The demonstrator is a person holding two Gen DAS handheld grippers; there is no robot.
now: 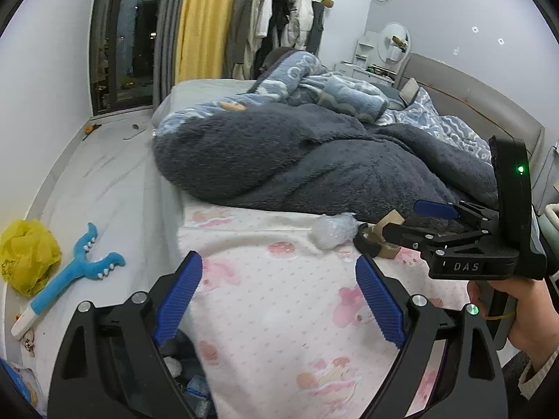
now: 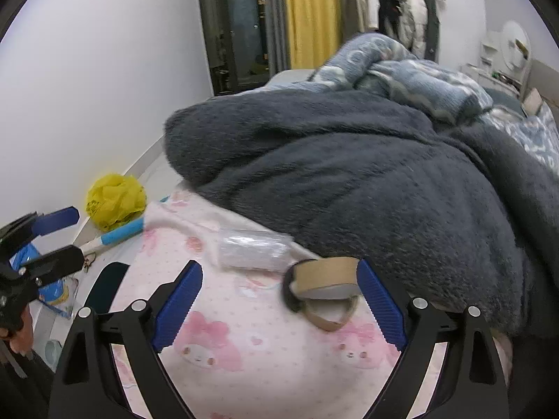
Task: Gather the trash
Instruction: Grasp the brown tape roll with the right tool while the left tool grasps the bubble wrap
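A crushed brown cardboard tape roll lies on the pink printed sheet, touching the inner face of my right gripper's right finger. My right gripper is open around it. In the left wrist view the same gripper reaches over the roll. A crumpled clear plastic wrapper lies just beyond the roll; it also shows in the left wrist view. My left gripper is open and empty over the sheet's front edge.
A dark grey fleece blanket and blue bedding are piled behind the trash. On the floor to the left lie a yellow plastic bag and a blue toy. Trash shows below the left gripper.
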